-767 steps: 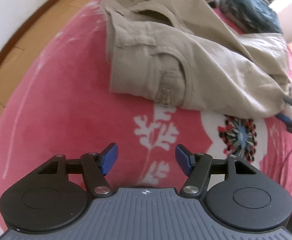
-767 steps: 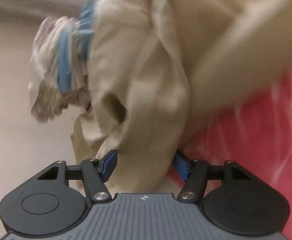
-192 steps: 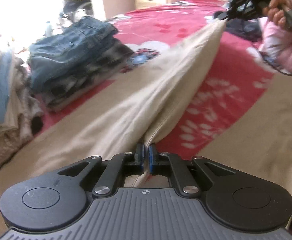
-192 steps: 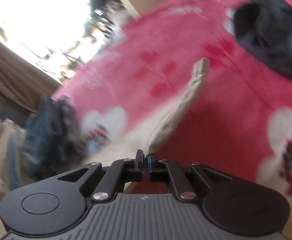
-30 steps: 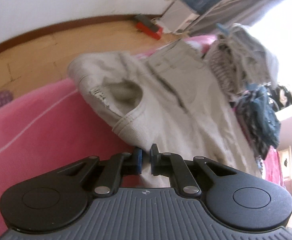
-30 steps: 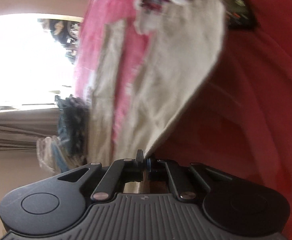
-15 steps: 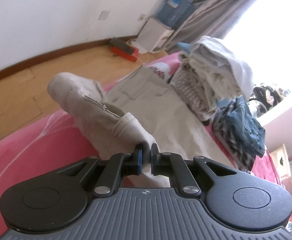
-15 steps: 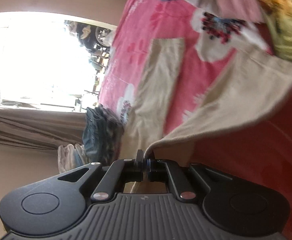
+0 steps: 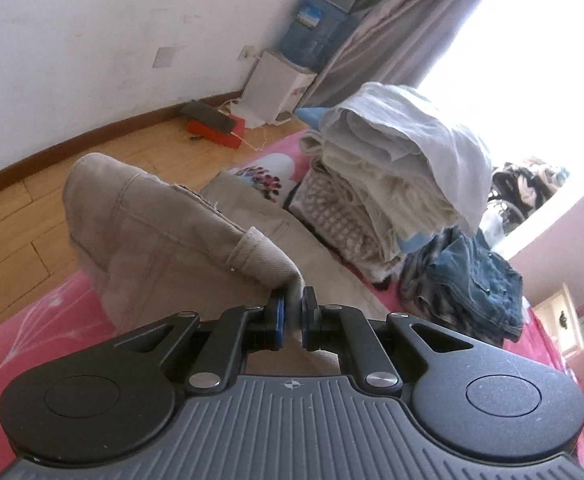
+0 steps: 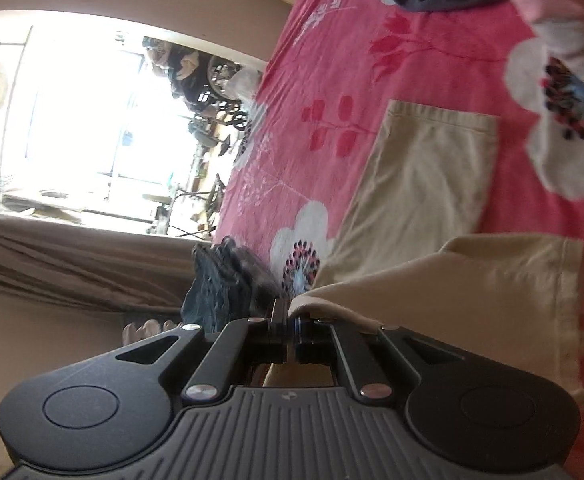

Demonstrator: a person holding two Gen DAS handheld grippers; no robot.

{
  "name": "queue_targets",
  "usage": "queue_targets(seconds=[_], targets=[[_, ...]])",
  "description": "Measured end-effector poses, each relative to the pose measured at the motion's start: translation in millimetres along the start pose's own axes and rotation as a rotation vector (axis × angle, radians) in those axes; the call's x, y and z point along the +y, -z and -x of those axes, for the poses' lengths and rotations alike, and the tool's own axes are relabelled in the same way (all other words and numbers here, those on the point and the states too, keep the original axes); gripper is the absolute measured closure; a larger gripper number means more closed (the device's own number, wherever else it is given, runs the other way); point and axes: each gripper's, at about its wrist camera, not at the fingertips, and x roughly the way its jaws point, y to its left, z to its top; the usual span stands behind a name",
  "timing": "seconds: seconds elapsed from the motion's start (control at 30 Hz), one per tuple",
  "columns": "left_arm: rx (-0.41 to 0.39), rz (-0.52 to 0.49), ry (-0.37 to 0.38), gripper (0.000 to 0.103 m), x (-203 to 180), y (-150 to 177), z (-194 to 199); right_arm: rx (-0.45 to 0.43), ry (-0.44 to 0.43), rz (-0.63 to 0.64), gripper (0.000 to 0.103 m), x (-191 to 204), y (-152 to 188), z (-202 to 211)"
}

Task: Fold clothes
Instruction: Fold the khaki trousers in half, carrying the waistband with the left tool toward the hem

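While the left claw [image 9: 291,309] pinches the waistband end of the beige trousers [image 9: 160,232] between its blue pads, that end hangs lifted above the pink bedspread [image 9: 32,324] near the bed's edge by the wooden floor [image 9: 24,208]. The right claw [image 10: 290,320] is likewise clamped on a fold of the same trousers, one leg lying flat on the bedspread toward its middle. Farther along the bed stand a pile of pale folded clothes [image 9: 396,168] and a stack of jeans [image 9: 468,280].
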Motion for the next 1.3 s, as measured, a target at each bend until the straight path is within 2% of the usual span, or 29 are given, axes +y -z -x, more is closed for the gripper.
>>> queue_targets(seconds=[0.17, 0.47, 0.53, 0.6, 0.63, 0.67, 0.7, 0.73, 0.77, 0.83, 0.9, 0.97, 1.0, 1.1, 1.17, 1.2, 1.3], targets=[[0.024, -0.034, -0.011, 0.097, -16, -17, -48, 0.035, 0.051, -0.018, 0.099, 12, -21, -57], [0.112, -0.116, -0.048, 0.097, -36, -36, -147, 0.073, 0.199, 0.058, 0.098, 14, -46, -165], [0.160, -0.141, -0.060, 0.095, -38, -38, -170, 0.121, 0.228, 0.073, 0.093, 0, -53, -194], [0.228, -0.150, -0.072, 0.091, -35, -39, -195, 0.186, 0.257, 0.042, 0.079, -16, -59, -216], [0.258, -0.138, -0.073, 0.089, -33, -41, -203, 0.219, 0.265, 0.006, 0.079, -24, -62, -224], [0.285, -0.119, -0.071, 0.087, -30, -44, -210, 0.229, 0.249, -0.031, 0.073, -29, -65, -226], [0.300, -0.091, -0.054, 0.082, -27, -47, -213, 0.239, 0.215, -0.068, 0.060, -32, -68, -225], [0.307, -0.058, -0.029, 0.075, -25, -52, -212, 0.251, 0.177, -0.105, 0.054, -35, -71, -224], [0.313, -0.025, -0.003, 0.072, -23, -56, -212, 0.255, 0.155, -0.145, 0.050, -38, -72, -221], [0.328, 0.114, 0.075, 0.064, -10, -62, -213, 0.263, 0.143, -0.207, 0.050, -43, -73, -215], [0.340, 0.270, 0.159, 0.062, 5, -68, -215, 0.284, 0.155, -0.204, 0.049, -39, -73, -205], [0.351, 0.382, 0.192, 0.062, 17, -70, -214, 0.312, 0.162, -0.148, 0.047, -28, -72, -192], [0.346, 0.391, 0.198, 0.062, 20, -71, -209, 0.325, 0.152, -0.090, 0.046, -18, -69, -184], [0.348, 0.307, 0.225, 0.061, 19, -70, -179, 0.384, 0.089, 0.117, 0.045, 15, -49, -157], [0.355, 0.239, 0.250, 0.054, 21, -65, -150, 0.454, 0.035, 0.172, 0.040, 21, -25, -142], [0.359, 0.209, 0.255, 0.049, 24, -60, -133, 0.483, 0.035, 0.148, 0.040, 13, -12, -136], [0.362, 0.184, 0.207, 0.047, 46, -39, -90, 0.565, 0.060, 0.039, 0.040, -22, 31, -116]])
